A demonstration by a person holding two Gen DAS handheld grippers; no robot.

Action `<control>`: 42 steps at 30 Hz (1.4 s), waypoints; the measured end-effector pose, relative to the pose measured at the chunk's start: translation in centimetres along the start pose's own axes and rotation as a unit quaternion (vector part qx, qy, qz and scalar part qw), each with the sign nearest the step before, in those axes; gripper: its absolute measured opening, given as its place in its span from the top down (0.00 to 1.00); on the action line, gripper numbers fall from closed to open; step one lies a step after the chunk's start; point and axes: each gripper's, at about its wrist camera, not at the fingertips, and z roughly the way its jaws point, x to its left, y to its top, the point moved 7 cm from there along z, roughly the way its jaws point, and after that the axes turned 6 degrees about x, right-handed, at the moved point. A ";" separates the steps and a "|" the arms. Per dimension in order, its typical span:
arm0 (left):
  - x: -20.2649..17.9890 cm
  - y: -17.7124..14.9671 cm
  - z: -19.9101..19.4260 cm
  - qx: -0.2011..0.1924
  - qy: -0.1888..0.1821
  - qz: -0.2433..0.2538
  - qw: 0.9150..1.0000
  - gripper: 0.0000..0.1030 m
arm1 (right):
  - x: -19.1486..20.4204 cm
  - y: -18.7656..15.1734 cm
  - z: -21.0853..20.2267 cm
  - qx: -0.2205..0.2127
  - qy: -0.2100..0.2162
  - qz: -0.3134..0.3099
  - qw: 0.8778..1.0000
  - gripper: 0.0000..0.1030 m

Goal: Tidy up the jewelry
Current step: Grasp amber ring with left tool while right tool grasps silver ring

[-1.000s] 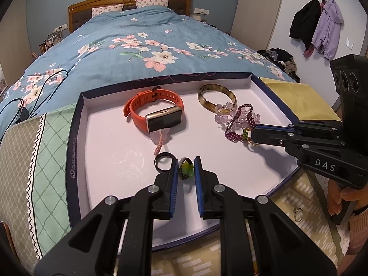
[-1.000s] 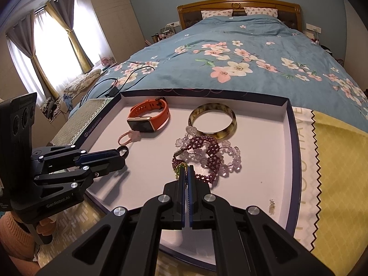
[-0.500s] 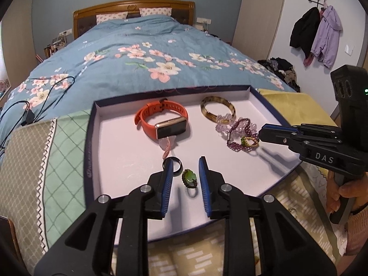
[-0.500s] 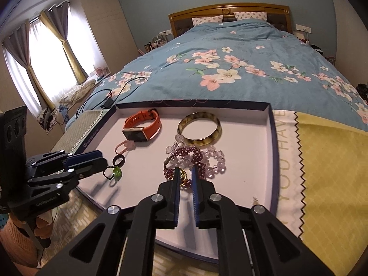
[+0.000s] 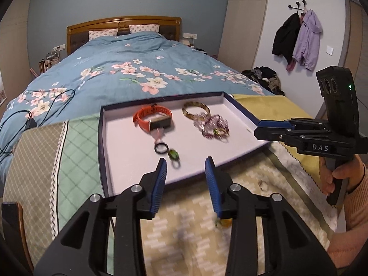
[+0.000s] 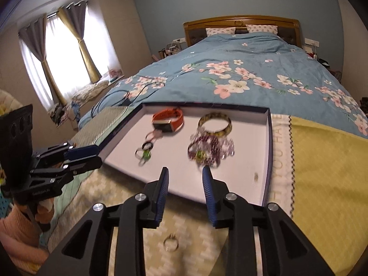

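Green ring (image 5: 173, 154) apparently on tray (image 5: 102, 151), just beyond parted, empty left gripper (image 5: 185, 166)

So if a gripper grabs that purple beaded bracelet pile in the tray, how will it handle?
The beaded bracelets are strands of small beads, so probably floppy, draping from the pads. They overlap in a heap against the bangle, so one may drag its neighbours. Probably light.

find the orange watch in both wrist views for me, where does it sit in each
Left wrist view: orange watch lies in the far left part of the tray, left of the amber bangle.
Right wrist view: orange watch lies at the tray's far edge, left of centre.
Shared landmark: the amber bangle, just right of the watch in both.
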 end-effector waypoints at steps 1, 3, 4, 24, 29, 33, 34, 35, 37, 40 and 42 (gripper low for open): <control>-0.3 -0.6 -0.2 0.003 -0.004 0.000 1.000 0.65 | 0.2 -0.7 -0.1 0.006 -0.002 -0.003 1.000 0.71; -0.8 -1.5 -0.2 0.010 -0.009 0.003 1.000 0.62 | 0.6 -1.9 0.1 0.022 -0.003 -0.009 1.000 0.70; -1.1 -2.2 -0.3 0.015 -0.015 0.005 1.000 0.61 | 0.8 -2.7 0.3 0.033 -0.006 -0.015 0.999 0.70; -4.6 -6.1 2.4 0.089 -0.031 0.034 0.995 0.61 | 2.4 -7.0 1.7 0.076 -0.042 -0.041 0.995 0.61; -4.4 -6.3 3.2 0.104 -0.037 0.023 0.994 0.65 | 2.8 -7.0 1.9 0.080 -0.059 -0.058 0.993 0.61; -4.3 -6.3 3.3 0.107 -0.034 0.021 0.993 0.69 | 3.3 -7.1 1.9 0.081 -0.060 -0.069 0.993 0.69; -4.3 -6.3 3.4 0.107 -0.033 0.021 0.993 0.70 | 3.2 -7.1 1.9 0.081 -0.059 -0.069 0.993 0.70; -4.3 -6.3 3.3 0.107 -0.033 0.020 0.993 0.73 | 3.2 -7.1 1.9 0.081 -0.059 -0.069 0.993 0.72; -4.3 -6.2 3.4 0.108 -0.034 0.020 0.993 0.76 | 3.2 -7.0 1.9 0.081 -0.057 -0.067 0.993 0.75; -4.3 -6.3 3.5 0.107 -0.032 0.018 0.994 0.79 | 3.0 -7.0 1.8 0.080 -0.054 -0.063 0.993 0.84; -4.3 -6.3 3.5 0.107 -0.033 0.015 0.994 0.80 | 3.0 -7.0 1.8 0.080 -0.052 -0.061 0.994 0.84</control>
